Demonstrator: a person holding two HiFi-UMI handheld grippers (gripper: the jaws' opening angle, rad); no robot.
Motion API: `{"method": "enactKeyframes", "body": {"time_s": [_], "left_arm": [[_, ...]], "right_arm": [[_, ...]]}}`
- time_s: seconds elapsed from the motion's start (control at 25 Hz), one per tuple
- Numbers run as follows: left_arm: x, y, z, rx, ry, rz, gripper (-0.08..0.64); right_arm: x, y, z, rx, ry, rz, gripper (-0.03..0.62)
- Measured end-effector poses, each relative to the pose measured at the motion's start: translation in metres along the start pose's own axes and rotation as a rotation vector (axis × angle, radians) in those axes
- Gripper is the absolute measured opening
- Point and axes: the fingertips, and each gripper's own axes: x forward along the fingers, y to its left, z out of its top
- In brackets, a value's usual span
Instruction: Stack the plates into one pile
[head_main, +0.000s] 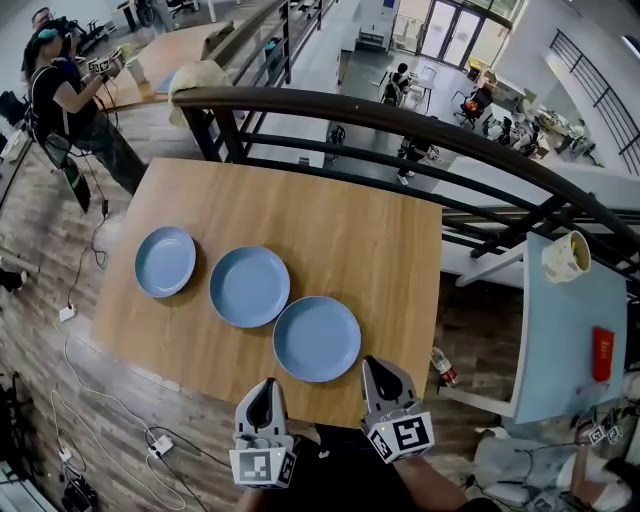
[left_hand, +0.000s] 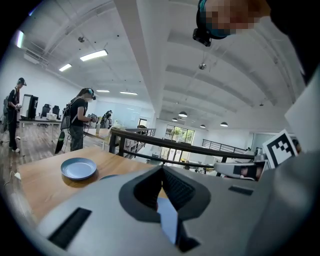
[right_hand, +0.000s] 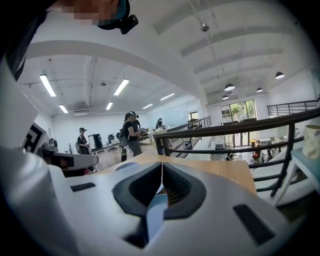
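Observation:
Three blue plates lie apart in a slanting row on the wooden table: the left plate, the middle plate and the near plate. Both grippers hover at the table's front edge, shut, with nothing between their fingers. My left gripper is just left of the near plate and my right gripper just right of it. In the left gripper view the shut left gripper points over the table, with the left plate beyond it. In the right gripper view the near plate shows under the shut right gripper.
A dark curved railing runs along the table's far side. A light blue table at the right carries a cup and a red object. A bottle and cables lie on the floor. A person stands far left.

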Motion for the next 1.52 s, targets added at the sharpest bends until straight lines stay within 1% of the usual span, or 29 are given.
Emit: {"method": "enactKeyframes", "body": {"time_s": [0.24, 0.36, 0.48, 0.68, 0.8, 0.96, 1.12, 1.24, 1.52], "left_arm": [[0.015, 0.001, -0.004, -0.001, 0.027, -0.008, 0.023], [0.019, 0.002, -0.004, -0.005, 0.04, -0.026, 0.023], [0.028, 0.007, -0.003, -0.01, 0.049, -0.062, 0.023], [0.049, 0.016, -0.003, 0.018, 0.067, -0.146, 0.023], [0.057, 0.024, -0.002, 0.021, 0.079, -0.172, 0.023], [0.064, 0.031, -0.007, 0.018, 0.121, -0.183, 0.023], [0.07, 0.029, -0.009, 0.001, 0.114, -0.207, 0.023], [0.075, 0.029, -0.012, -0.004, 0.121, -0.207, 0.023], [0.081, 0.025, -0.034, -0.008, 0.176, -0.203, 0.023]], "right_arm": [[0.015, -0.01, -0.012, 0.004, 0.044, -0.006, 0.031], [0.018, -0.011, -0.016, 0.008, 0.061, -0.022, 0.032], [0.027, -0.01, -0.017, 0.004, 0.065, -0.044, 0.031], [0.043, -0.013, -0.019, 0.023, 0.062, -0.104, 0.032], [0.052, -0.012, -0.025, 0.036, 0.078, -0.127, 0.032], [0.061, -0.013, -0.045, 0.053, 0.138, -0.145, 0.032], [0.064, -0.024, -0.069, 0.069, 0.198, -0.165, 0.033], [0.067, -0.029, -0.081, 0.078, 0.222, -0.167, 0.034], [0.071, -0.038, -0.11, 0.101, 0.291, -0.17, 0.034]]}}
